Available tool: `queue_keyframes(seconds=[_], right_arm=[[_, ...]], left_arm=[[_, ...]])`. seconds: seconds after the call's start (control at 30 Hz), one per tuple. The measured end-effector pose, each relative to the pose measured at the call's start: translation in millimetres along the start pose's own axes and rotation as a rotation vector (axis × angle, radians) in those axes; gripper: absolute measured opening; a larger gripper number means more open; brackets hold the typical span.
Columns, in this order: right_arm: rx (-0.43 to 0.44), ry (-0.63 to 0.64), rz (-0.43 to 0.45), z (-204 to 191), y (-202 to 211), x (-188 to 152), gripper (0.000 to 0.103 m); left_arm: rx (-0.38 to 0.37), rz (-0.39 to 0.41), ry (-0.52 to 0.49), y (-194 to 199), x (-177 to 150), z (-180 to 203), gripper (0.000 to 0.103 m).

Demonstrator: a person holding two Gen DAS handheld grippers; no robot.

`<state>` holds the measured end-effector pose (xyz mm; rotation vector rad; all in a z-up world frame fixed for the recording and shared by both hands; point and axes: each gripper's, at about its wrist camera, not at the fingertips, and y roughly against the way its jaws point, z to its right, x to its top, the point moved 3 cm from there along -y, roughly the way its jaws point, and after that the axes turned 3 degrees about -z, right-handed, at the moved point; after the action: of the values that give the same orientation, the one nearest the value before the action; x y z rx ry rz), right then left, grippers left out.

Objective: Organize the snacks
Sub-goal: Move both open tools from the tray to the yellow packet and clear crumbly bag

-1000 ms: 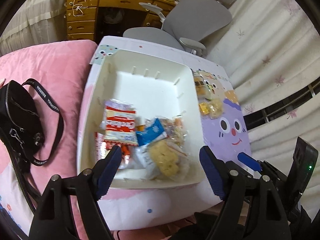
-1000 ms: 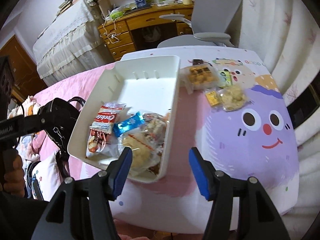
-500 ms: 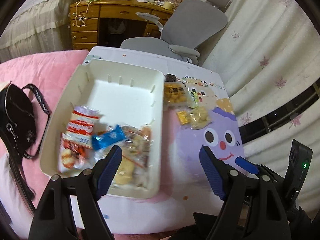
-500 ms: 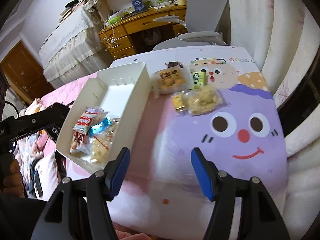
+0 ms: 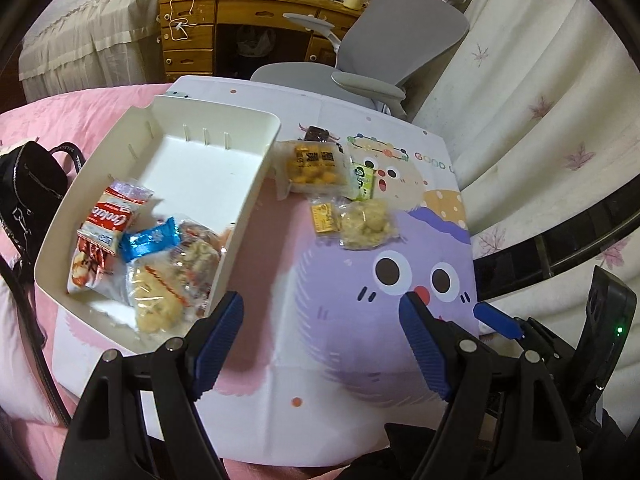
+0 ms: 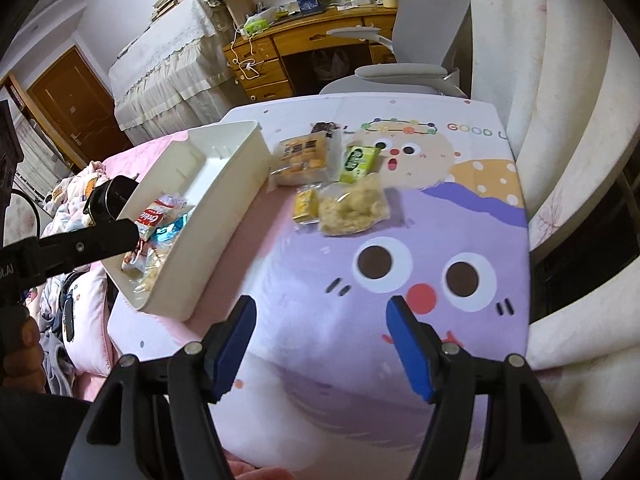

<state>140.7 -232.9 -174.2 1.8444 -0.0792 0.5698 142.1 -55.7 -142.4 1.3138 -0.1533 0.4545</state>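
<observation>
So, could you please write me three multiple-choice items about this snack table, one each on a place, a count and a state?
1. Where does the green packet lie?
A. in the white bin
B. on the mat, outside the bin
C. on the chair

2. How many snack packets lie on the mat outside the white bin?
A. two
B. five
C. eight

3. What is the right gripper holding?
A. nothing
B. the green packet
C. the bin

Answers: 1 B, it lies on the cartoon mat right of the bin. 2 B, five lie clustered there. 3 A, its blue fingers have just been opening, with only mat between them.
</observation>
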Motion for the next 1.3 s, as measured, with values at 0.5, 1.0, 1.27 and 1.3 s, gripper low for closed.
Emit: queue_keyframes(seconds=[0.5, 1.0, 1.27, 1.3], right_arm=[[-0.042, 0.002, 0.047, 43, -21, 25, 0.083], [-0.017, 0.177, 0.152, 49, -96, 56, 0.083], [0.023, 0.218, 0.114, 49, -137, 59, 0.083], [0.028, 0.221, 0.118, 48, -140, 60, 0.083]], left_arm=[[0.096, -0.079, 0.108, -69, 43, 26, 0.079], [0.072, -0.088, 0.253, -164, 59, 23, 0.063], [0.136, -0.126, 0.286, -202, 68, 12, 0.056], [0.141, -0.127, 0.288, -204, 68, 11, 0.055]])
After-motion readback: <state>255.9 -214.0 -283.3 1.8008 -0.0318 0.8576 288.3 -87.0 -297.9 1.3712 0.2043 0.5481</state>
